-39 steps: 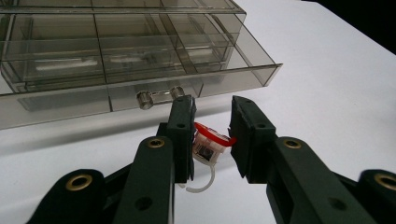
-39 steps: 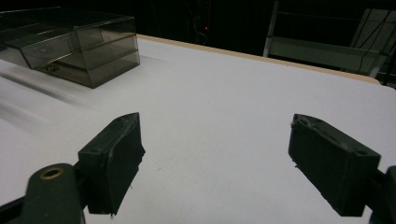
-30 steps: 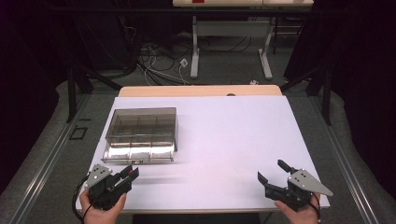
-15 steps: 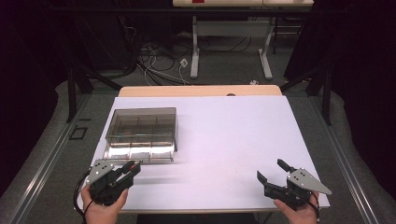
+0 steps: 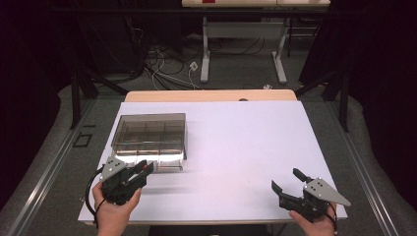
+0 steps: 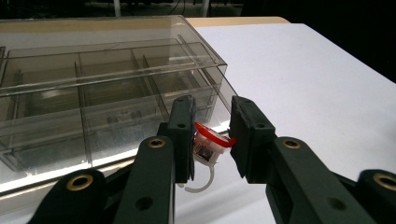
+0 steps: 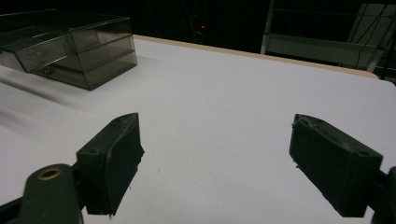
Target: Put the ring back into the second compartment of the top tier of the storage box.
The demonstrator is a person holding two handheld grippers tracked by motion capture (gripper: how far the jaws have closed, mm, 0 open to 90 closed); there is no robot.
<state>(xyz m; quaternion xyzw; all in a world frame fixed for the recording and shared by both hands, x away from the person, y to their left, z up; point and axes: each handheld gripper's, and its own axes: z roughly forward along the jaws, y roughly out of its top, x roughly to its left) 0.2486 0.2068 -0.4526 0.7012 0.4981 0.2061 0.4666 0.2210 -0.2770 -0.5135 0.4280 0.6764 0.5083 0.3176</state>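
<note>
On a white bench [image 5: 236, 147], the left gripper [image 6: 212, 140] pinches a small red-and-clear plastic piece [image 6: 210, 144] between its jaws, just in front of a clear compartment box [image 5: 150, 140]. The right gripper [image 5: 290, 183] rests near the bench's right corner, jaws spread wide apart.

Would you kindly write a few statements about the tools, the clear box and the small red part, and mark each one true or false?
1. The left tool is closed on a small red-and-clear plastic part. True.
2. The right tool holds a second red part. False: its jaws stand wide apart with nothing between them.
3. The smoky transparent plastic compartment box sits on the left half of the white table. True.
4. The box's lid is lifted off and lies beside it. False: the lid is on the box.
5. The right tool rests against the box. False: it is far from it, near the table's right front corner.
</note>
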